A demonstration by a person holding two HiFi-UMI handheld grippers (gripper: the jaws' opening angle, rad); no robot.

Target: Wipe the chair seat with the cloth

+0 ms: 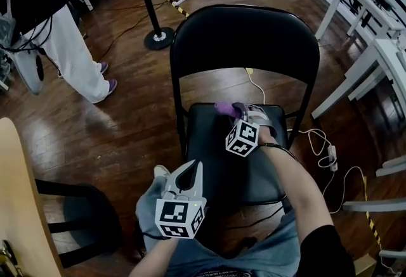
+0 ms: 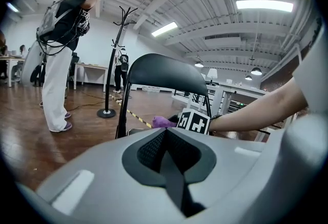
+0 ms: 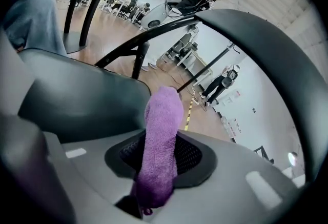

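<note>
A dark wooden floor (image 1: pixel 127 123) carries a black folding chair (image 1: pixel 244 35), seen from above with its curved backrest (image 1: pixel 247 32) towards the top of the head view and its padded seat (image 1: pixel 209 161) below it. To the right of the chair stand white tables (image 1: pixel 374 47). At the upper left a person in white trousers (image 1: pixel 76 54) stands on the floor. The round base of a black pole stand (image 1: pixel 158 37) sits just beyond the chair's left back corner. A thin white cable (image 1: pixel 330 155) trails on the floor by the seat's right edge.

The left gripper (image 1: pixel 189 171) is held at the seat's front left corner, its jaws pointing towards the backrest. Its own view shows the left gripper (image 2: pixel 166 154) with its jaws pressed together and nothing between them. Whether it touches the seat cannot be told.

The right gripper (image 1: pixel 244 112) reaches in from the right, over the seat to its back edge, its marker cube above the seat's middle. In its own view the right gripper (image 3: pixel 160 154) has its jaws clamped narrowly on a purple cloth (image 3: pixel 163 130), which runs as a rolled strip between the two dark pads and sticks out past their tips. In the head view the cloth (image 1: pixel 223 108) shows as a small purple wad just ahead of the jaw tips, at the seat's back edge, left of its middle and under the backrest. The left gripper view shows it (image 2: pixel 164 121) low beside the right gripper's cube.
</note>
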